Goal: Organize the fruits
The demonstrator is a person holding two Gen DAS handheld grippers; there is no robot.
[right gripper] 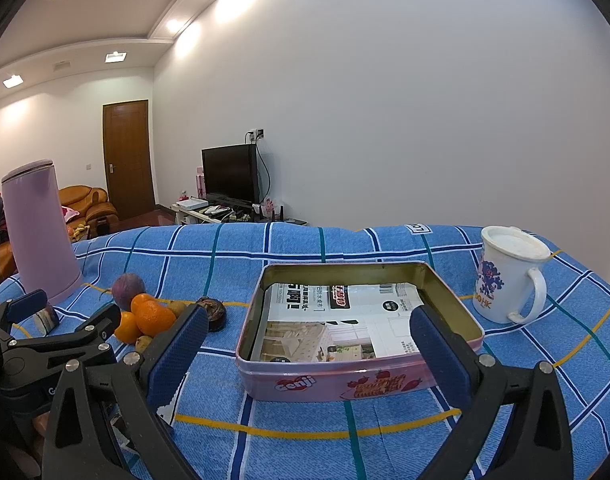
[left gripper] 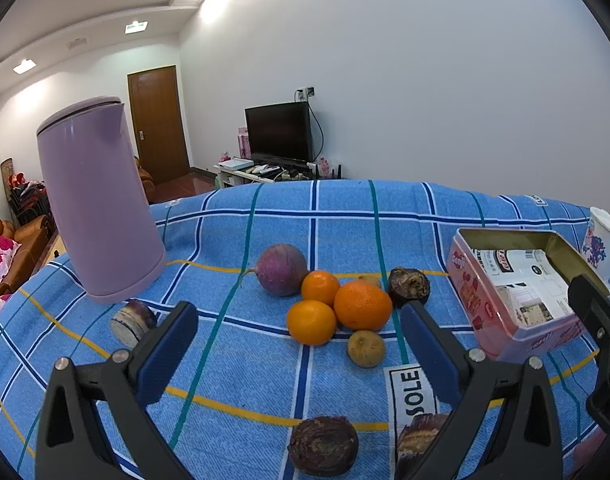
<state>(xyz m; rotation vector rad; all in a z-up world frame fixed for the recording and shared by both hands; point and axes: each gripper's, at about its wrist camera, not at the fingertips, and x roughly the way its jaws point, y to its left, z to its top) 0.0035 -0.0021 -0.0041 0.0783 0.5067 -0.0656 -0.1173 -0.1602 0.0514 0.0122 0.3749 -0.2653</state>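
Note:
In the left wrist view three oranges [left gripper: 362, 305] sit together mid-table, with a purple round fruit [left gripper: 282, 270] behind them, a small brown fruit [left gripper: 366, 348] in front and a dark wrinkled fruit [left gripper: 408, 286] to their right. Another dark fruit [left gripper: 323, 445] lies near the bottom. My left gripper [left gripper: 299, 352] is open and empty, just short of the oranges. The pink tin [right gripper: 359, 376], lined with printed paper, lies in front of my right gripper [right gripper: 309, 350], which is open and empty. The fruit pile [right gripper: 155, 318] shows left of the tin.
A tall lilac kettle [left gripper: 97, 204] stands at the left on the blue checked cloth [left gripper: 265, 360]. A small striped jar [left gripper: 131, 322] lies at its base. A white mug [right gripper: 509, 274] stands right of the tin. The right gripper's arm [left gripper: 597, 320] shows at the left view's right edge.

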